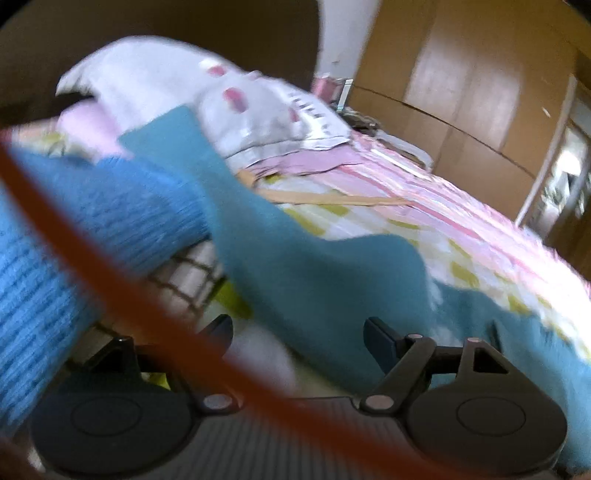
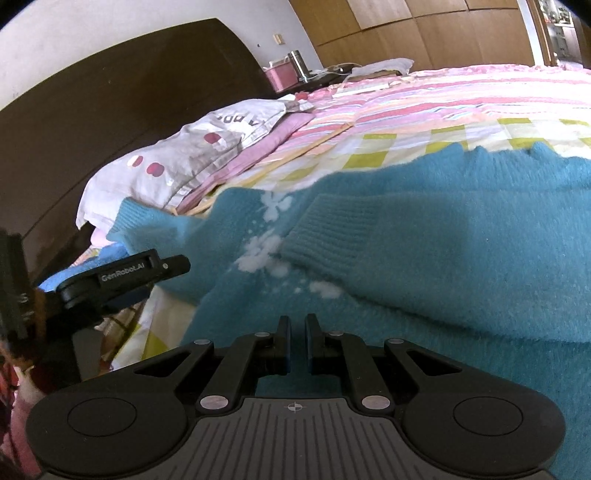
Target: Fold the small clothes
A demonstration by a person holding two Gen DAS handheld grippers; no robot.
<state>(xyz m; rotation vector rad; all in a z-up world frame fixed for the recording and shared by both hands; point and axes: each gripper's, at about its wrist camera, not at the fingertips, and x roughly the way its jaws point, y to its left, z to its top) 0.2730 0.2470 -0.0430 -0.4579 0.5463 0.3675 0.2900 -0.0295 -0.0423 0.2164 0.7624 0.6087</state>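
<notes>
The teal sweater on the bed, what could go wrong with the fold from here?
1. The left gripper stands open over the teal sweater, nothing pinched; it may close on too little cloth.
2. A red cord crosses the left wrist view and could snag.
3. The folded-in sleeve lies loose and may slide.

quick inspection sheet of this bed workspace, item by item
surface: bed with pink striped and green checked cover, in use as the folding surface.
job's things: teal sweater spread out, one ribbed cuff folded across its body; white fluffy pattern on it.
clutter: lighter blue knit at the left edge; printed pillow by the headboard.
grippers: left gripper open at the sweater's edge, not holding it; right gripper nearly shut over the sweater, nothing visibly pinched.
cables: orange-red cord across the left wrist view, blurred.
surroundings: dark headboard, wooden wardrobes, cluttered nightstand.
</notes>
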